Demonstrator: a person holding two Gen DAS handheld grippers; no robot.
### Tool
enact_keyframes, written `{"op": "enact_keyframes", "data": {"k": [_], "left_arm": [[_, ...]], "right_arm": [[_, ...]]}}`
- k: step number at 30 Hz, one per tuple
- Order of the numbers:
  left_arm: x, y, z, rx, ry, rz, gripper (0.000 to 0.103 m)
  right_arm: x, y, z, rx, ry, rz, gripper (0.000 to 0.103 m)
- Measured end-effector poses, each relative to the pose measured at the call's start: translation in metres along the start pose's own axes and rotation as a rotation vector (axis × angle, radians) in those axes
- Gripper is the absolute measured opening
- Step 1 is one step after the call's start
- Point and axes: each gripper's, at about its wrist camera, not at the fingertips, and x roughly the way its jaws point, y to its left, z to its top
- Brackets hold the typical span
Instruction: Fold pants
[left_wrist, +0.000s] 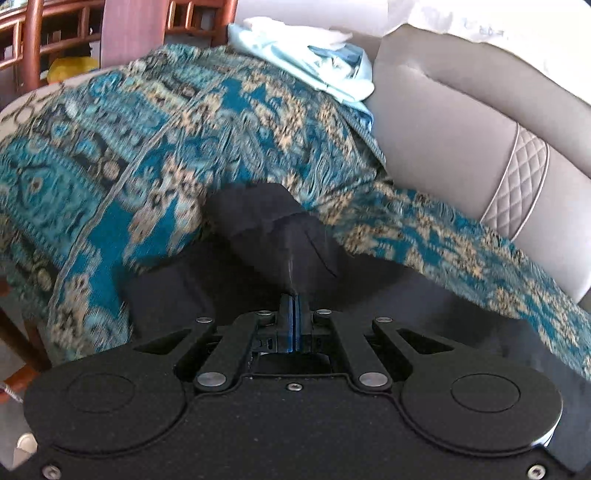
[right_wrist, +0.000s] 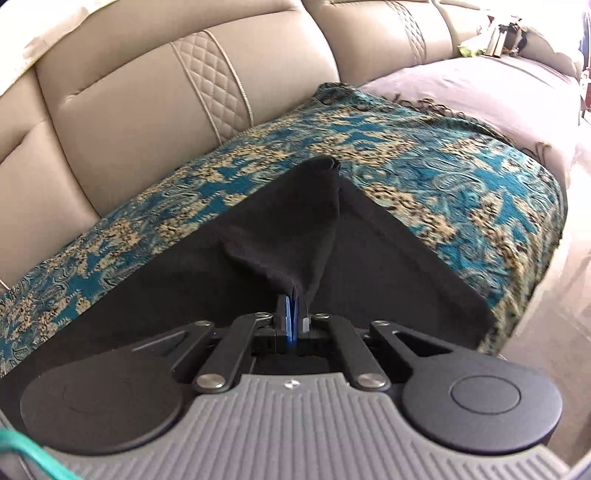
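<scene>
Black soft cloth pants (right_wrist: 280, 236) lie straight ahead of both claws on the teal patterned sofa throw (right_wrist: 443, 177), each claw, left claw (left_wrist: 294, 295) and right claw (right_wrist: 293, 295), pinched tight on an edge.

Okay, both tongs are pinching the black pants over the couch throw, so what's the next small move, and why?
Probably carry both pinched edges forward together and lay them down to finish a fold. The left tongs and right tongs are each shut on the pants, lifting peaks of cloth, while the rest lies flat on the throw.
</scene>
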Motion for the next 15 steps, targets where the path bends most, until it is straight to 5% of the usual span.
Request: {"op": "enact_keyframes", "data": {"k": [15], "left_arm": [[-0.009, 0.029, -0.02, -0.014, 0.069, 0.017, 0.002]], "right_arm": [[-0.004, -0.035, -0.02, 0.04, 0.047, -0.089, 0.003]]}}
